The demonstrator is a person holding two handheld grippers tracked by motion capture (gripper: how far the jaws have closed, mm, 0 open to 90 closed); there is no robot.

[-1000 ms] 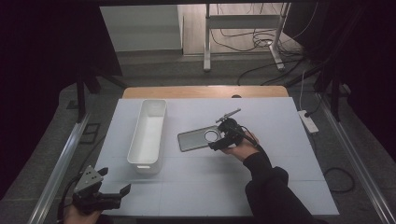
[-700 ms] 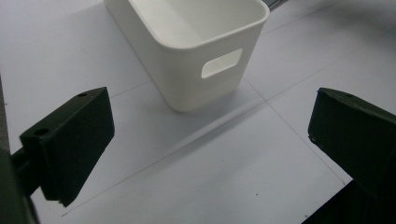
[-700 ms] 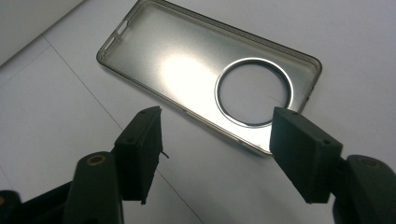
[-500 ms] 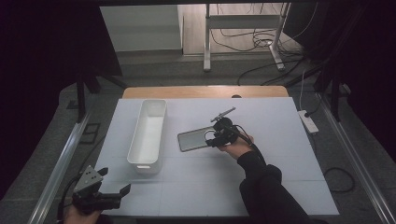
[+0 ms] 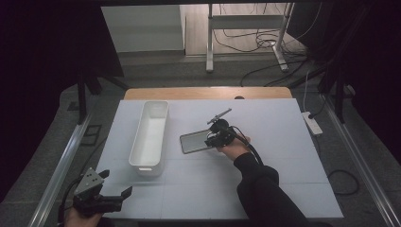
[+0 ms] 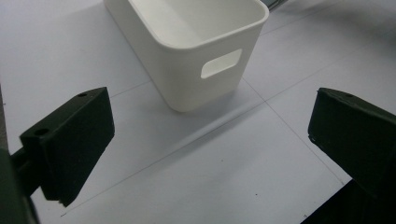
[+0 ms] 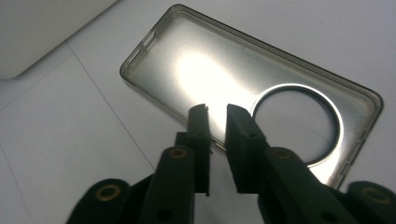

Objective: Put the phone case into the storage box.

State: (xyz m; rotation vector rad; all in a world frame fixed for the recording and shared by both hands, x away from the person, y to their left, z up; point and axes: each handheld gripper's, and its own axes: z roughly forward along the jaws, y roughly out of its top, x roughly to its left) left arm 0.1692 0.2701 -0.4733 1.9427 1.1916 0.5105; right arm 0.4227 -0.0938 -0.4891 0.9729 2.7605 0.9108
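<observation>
Lower left of the high view: your left hand-held gripper point(image 5: 115, 197) hovers with jaws wide and empty, near the end of the long white plastic bin point(image 5: 150, 135), whose visible inside looks empty. Centre: the translucent grey phone case with a round cut-out point(image 5: 196, 141) lies flat on the white worktop point(image 5: 283, 179). Your right hand-held gripper point(image 7: 217, 112) straddles its near rim, jaws narrow, seemingly not yet clamped. Seat the rim fully between the jaws before you close.
</observation>
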